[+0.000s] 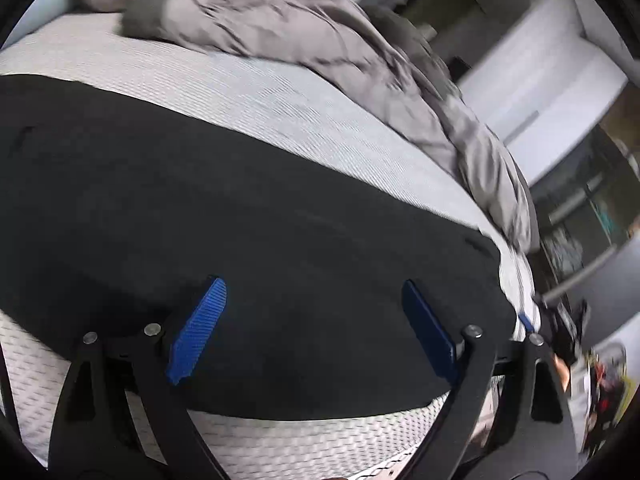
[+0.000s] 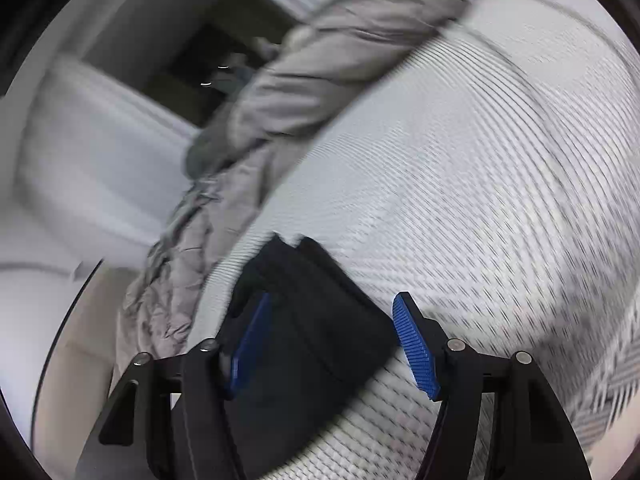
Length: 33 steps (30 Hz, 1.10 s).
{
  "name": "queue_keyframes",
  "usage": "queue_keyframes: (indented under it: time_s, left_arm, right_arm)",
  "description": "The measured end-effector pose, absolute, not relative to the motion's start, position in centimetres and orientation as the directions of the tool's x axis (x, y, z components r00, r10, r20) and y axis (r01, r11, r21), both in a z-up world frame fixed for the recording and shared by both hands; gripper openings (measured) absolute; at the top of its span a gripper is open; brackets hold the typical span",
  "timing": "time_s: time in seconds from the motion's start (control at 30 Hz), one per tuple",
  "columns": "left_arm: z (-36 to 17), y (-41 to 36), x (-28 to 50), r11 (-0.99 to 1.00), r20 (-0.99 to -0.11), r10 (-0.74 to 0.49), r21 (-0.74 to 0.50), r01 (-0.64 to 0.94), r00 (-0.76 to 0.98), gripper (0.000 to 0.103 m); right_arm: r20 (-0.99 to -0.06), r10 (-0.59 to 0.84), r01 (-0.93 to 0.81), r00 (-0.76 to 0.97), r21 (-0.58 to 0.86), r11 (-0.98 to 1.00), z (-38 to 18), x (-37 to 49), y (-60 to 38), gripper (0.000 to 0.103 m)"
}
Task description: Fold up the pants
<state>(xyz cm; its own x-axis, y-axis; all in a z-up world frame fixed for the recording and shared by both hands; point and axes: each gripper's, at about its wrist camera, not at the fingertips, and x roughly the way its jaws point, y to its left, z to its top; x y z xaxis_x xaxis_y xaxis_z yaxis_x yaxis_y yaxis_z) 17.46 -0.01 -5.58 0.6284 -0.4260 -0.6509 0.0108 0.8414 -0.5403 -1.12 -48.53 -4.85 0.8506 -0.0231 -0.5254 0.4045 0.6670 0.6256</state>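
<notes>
Both tools, left (image 1: 314,328) and right (image 2: 334,344), gape empty; pants (image 1: 240,220) lie flat on bed (image 1: 260,92), further folds likely remain.

A home bedroom: a bare mattress (image 1: 280,92) with a rumpled grey duvet (image 1: 304,28) pushed aside.
</notes>
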Motion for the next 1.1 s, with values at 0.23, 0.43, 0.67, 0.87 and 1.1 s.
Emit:
queue_keyframes:
  time_s: [0.23, 0.43, 0.67, 0.87, 1.1]
  left_arm:
    - [-6.7, -6.6, 17.8, 0.863, -0.672, -0.459, -0.493, 0.111, 0.581, 0.088]
    - [-6.9, -11.8, 18.0, 0.873, -0.683, -0.483, -0.426, 0.238, 0.548, 0.088]
    - [-7.2, -15.2, 17.4, 0.880, -0.700, -0.474, -0.364, 0.305, 0.534, 0.088]
    - [-7.4, -14.6, 17.3, 0.877, -0.697, -0.481, -0.375, 0.300, 0.532, 0.088]
    - [-8.0, -14.0, 17.7, 0.888, -0.714, -0.459, -0.352, 0.297, 0.528, 0.088]
  right_arm:
    - [-0.659, 0.061, 0.392, 0.750, 0.515, 0.762, -6.9, 1.7, -47.8, 0.064]
    - [-0.634, 0.145, 0.204, 0.760, 0.444, 0.873, -5.7, -0.7, -45.6, 0.064]
    - [-0.643, 0.108, 0.238, 0.758, 0.428, 0.872, -6.7, -0.3, -47.4, 0.052]
    - [-0.600, -0.083, 0.261, 0.796, 0.216, 0.941, -4.1, -1.6, -44.7, 0.006]
    - [-0.692, -0.253, 0.472, 0.676, 0.142, 0.870, -5.5, -3.2, -46.9, 0.001]
